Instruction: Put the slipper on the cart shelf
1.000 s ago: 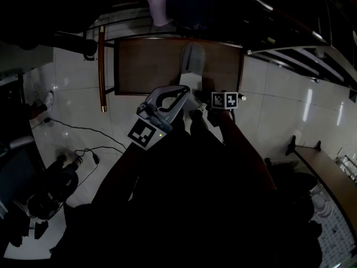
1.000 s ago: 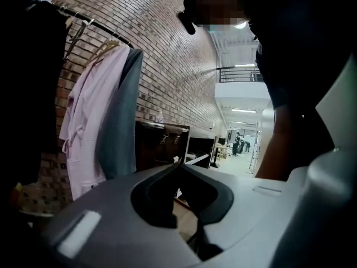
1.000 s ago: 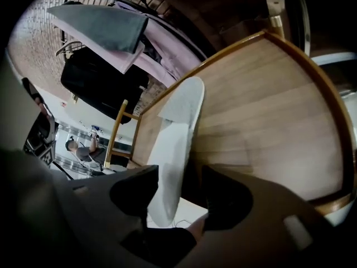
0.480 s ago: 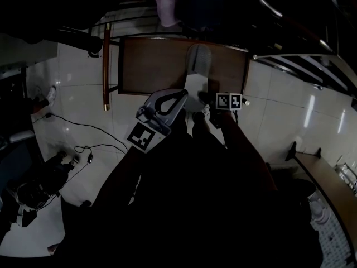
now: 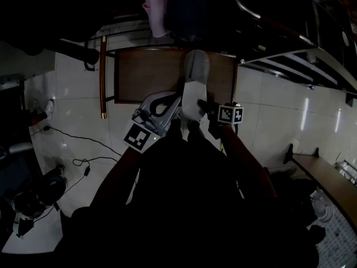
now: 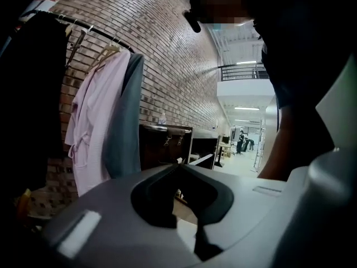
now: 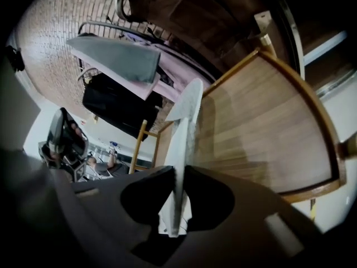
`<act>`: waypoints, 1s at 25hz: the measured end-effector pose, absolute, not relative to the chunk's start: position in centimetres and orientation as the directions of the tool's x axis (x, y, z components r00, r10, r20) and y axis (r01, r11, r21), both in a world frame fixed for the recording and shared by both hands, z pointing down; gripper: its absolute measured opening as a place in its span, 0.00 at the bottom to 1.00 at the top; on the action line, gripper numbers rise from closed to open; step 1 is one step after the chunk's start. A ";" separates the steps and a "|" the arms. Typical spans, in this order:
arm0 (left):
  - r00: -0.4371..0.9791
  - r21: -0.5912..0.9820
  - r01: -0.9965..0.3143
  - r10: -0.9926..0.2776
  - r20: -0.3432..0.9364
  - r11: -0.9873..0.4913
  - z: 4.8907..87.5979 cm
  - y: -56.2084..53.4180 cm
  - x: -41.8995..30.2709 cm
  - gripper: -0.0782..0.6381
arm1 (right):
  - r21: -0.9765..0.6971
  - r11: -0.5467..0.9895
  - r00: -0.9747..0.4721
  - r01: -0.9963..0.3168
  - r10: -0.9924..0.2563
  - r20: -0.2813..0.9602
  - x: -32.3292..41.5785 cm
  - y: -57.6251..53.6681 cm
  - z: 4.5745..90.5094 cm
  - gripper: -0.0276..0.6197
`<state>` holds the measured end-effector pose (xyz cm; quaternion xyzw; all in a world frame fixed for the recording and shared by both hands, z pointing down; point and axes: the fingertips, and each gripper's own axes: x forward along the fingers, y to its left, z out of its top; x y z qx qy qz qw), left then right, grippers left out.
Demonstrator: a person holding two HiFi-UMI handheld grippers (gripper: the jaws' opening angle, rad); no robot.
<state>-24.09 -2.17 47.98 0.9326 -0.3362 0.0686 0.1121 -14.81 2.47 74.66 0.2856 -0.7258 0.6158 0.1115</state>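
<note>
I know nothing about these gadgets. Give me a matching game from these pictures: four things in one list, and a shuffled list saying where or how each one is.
Things
1. slipper
2. left gripper
3. right gripper
4. pink robe

Place or state
A. fingers together, empty
B. hanging by the brick wall
C. pale, over the wooden shelf
D. fingers pinching a thin edge

Pairs: 1-C, 2-A, 3-D, 4-B.

The right gripper's fingers have just been closing, with the slipper between them.
</note>
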 end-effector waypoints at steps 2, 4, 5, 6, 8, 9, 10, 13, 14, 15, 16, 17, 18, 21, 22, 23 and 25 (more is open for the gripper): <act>0.772 0.157 -0.634 -0.607 0.189 -0.758 47.2 -2.4 -23.7 0.11 | -0.839 0.089 -0.812 -0.537 -0.325 0.485 -14.0 2.0 72.7 0.15; 0.778 0.146 -0.626 -0.602 0.177 -0.766 46.4 -2.5 -23.3 0.11 | -0.841 0.112 -0.806 -0.530 -0.376 0.458 -13.1 1.4 70.4 0.15; 0.781 0.140 -0.623 -0.600 0.174 -0.770 46.1 -2.5 -23.1 0.11 | -0.841 0.125 -0.803 -0.526 -0.399 0.443 -12.7 1.1 69.3 0.14; 0.783 0.134 -0.620 -0.598 0.174 -0.773 45.8 -2.5 -22.8 0.11 | -0.842 0.135 -0.799 -0.522 -0.422 0.428 -12.3 0.9 68.2 0.14; 0.787 0.127 -0.614 -0.591 0.176 -0.779 45.3 -2.4 -22.4 0.11 | -0.842 0.153 -0.789 -0.518 -0.466 0.400 -11.5 0.4 66.2 0.14; 0.789 0.126 -0.611 -0.589 0.173 -0.782 45.1 -2.4 -22.2 0.11 | -0.838 0.166 -0.783 -0.520 -0.485 0.389 -11.2 0.1 65.3 0.14; 0.792 0.127 -0.608 -0.587 0.169 -0.784 44.8 -2.3 -22.0 0.11 | -0.832 0.186 -0.779 -0.523 -0.500 0.378 -10.9 0.0 64.3 0.14; 0.805 0.133 -0.592 -0.573 0.155 -0.795 44.0 -2.0 -21.5 0.11 | -0.805 0.273 -0.779 -0.526 -0.535 0.328 -10.5 0.0 61.2 0.14; 0.811 0.130 -0.583 -0.565 0.152 -0.802 43.7 -1.8 -21.2 0.11 | -0.794 0.302 -0.778 -0.527 -0.547 0.309 -10.4 0.0 60.0 0.14; 0.816 0.125 -0.575 -0.558 0.149 -0.808 43.4 -1.6 -21.0 0.11 | -0.781 0.330 -0.777 -0.530 -0.558 0.292 -10.3 0.0 58.7 0.14; 0.820 0.120 -0.570 -0.553 0.145 -0.813 43.0 -1.5 -20.8 0.11 | -0.766 0.357 -0.776 -0.534 -0.566 0.277 -10.3 0.0 57.3 0.14; 0.822 0.117 -0.567 -0.552 0.140 -0.815 42.6 -1.4 -20.7 0.11 | -0.745 0.387 -0.775 -0.543 -0.572 0.268 -10.3 -0.1 56.1 0.14; 0.822 0.116 -0.567 -0.552 0.137 -0.815 42.3 -1.4 -20.6 0.11 | -0.719 0.421 -0.775 -0.553 -0.576 0.259 -10.3 -0.1 55.1 0.14; 0.817 0.113 -0.575 -0.561 0.134 -0.810 41.7 -1.7 -20.7 0.11 | -0.633 0.522 -0.783 -0.572 -0.578 0.230 -10.4 -0.7 52.5 0.14; 0.815 0.109 -0.578 -0.564 0.133 -0.809 41.8 -1.8 -20.9 0.11 | -0.614 0.543 -0.784 -0.573 -0.581 0.218 -10.4 -0.9 51.6 0.14; 0.814 0.106 -0.579 -0.566 0.132 -0.808 41.8 -1.9 -21.0 0.11 | -0.600 0.558 -0.784 -0.573 -0.586 0.203 -10.5 -1.3 50.7 0.14; 0.814 0.103 -0.579 -0.566 0.129 -0.809 41.1 -2.1 -21.1 0.11 | -0.577 0.582 -0.782 -0.573 -0.600 0.170 -10.6 -2.0 48.7 0.14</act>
